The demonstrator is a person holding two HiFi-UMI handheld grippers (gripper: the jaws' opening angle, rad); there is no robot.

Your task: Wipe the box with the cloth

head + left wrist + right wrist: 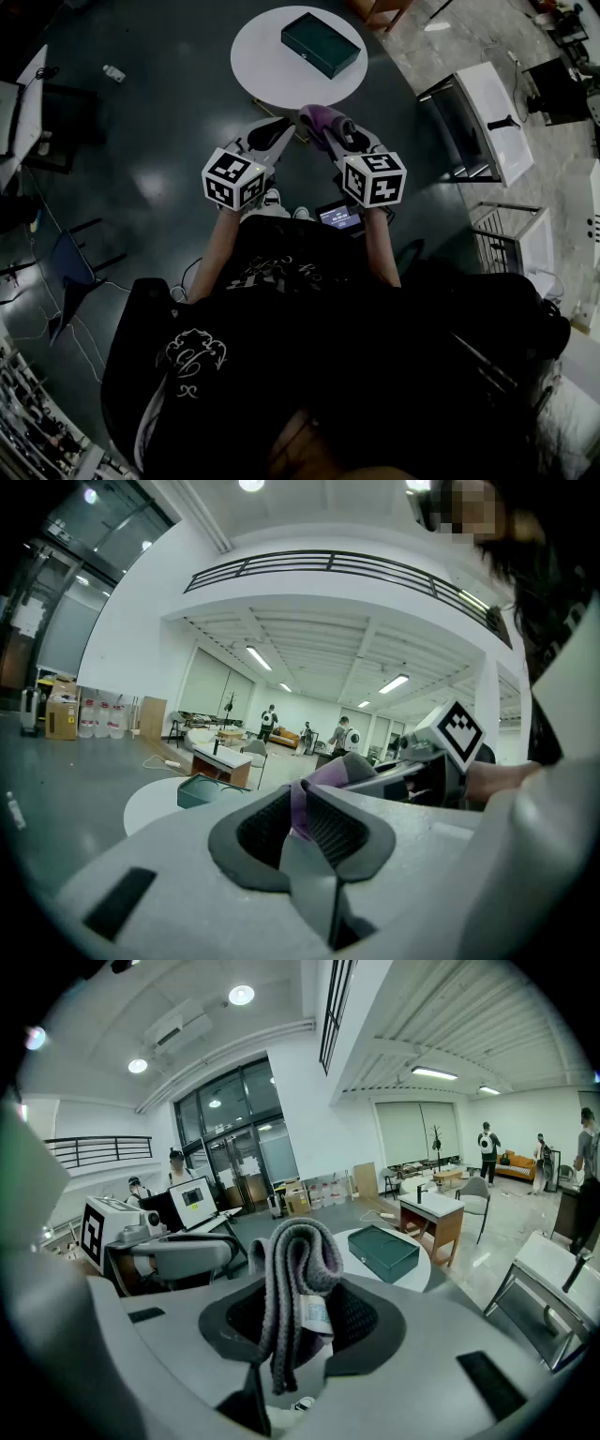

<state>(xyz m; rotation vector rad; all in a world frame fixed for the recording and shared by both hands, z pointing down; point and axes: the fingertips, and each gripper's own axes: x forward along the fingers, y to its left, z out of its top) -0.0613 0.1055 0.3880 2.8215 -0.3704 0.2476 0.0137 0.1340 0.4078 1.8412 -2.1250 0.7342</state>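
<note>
A dark green box (321, 43) lies on the round white table (267, 70) ahead of me; it also shows in the left gripper view (208, 789) and the right gripper view (384, 1251). My right gripper (323, 122) is shut on a folded purple-grey cloth (298, 1269) that stands up between its pads, short of the table's near edge. My left gripper (281, 127) sits close beside it on the left. A strip of the cloth (300, 803) lies pinched between the left pads, so both grippers hold the cloth in the air, away from the box.
A white bench-like table (492, 117) and wire racks stand to the right. A blue chair (75, 262) is on the left, and a small bottle (113, 73) lies on the dark floor. A small screen (339, 217) sits by my feet. Several people stand far off.
</note>
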